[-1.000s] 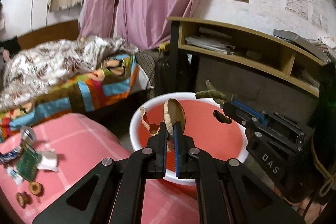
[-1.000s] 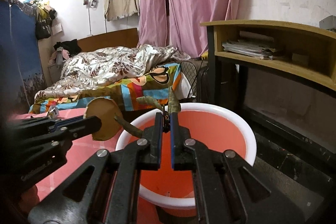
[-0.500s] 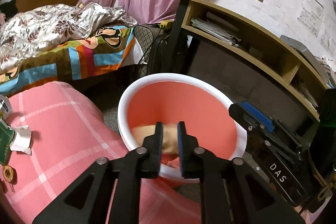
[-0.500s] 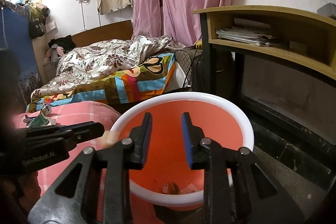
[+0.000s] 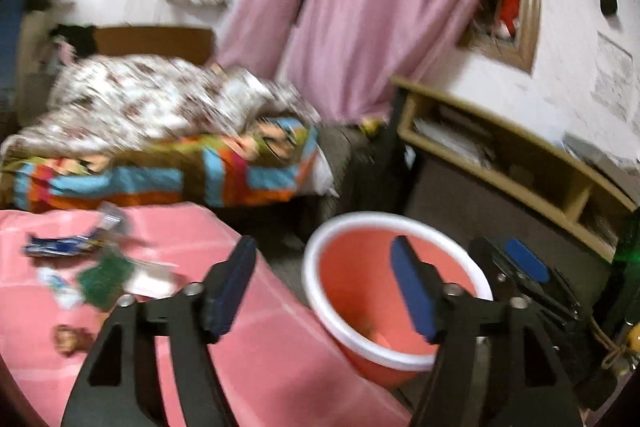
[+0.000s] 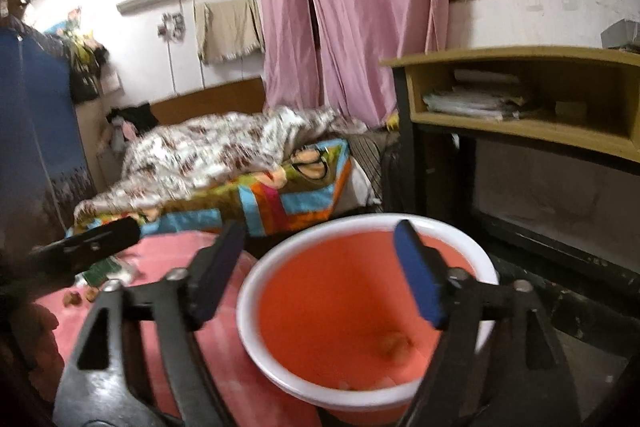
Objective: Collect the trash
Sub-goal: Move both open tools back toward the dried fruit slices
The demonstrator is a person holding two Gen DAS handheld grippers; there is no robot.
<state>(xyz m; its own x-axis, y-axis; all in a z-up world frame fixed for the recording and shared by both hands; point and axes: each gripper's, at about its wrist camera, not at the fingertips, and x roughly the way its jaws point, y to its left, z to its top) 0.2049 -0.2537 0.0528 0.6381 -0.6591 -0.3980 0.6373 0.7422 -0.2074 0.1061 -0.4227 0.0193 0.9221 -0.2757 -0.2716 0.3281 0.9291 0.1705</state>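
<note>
Two grippers stand over the work area with nothing between their fingers. The left gripper is spreading its jaws, as is the right gripper. The bin, red inside with a white rim, sits on the floor at 3 o'clock from the pink cloth; a few scraps lie at its bottom. The remaining trash, wrappers and paper, lies on the cloth at 9 o'clock from the left gripper, with small brown pieces just nearer.

Risk: thin wrappers may slide or bunch the soft cloth under closing fingers, giving a missed or partial grip. Light scraps may fall short of the bin rim if released early.

The room holds a bed at 12 o'clock, pink curtains behind it, and a wooden shelf at 2 o'clock.
</note>
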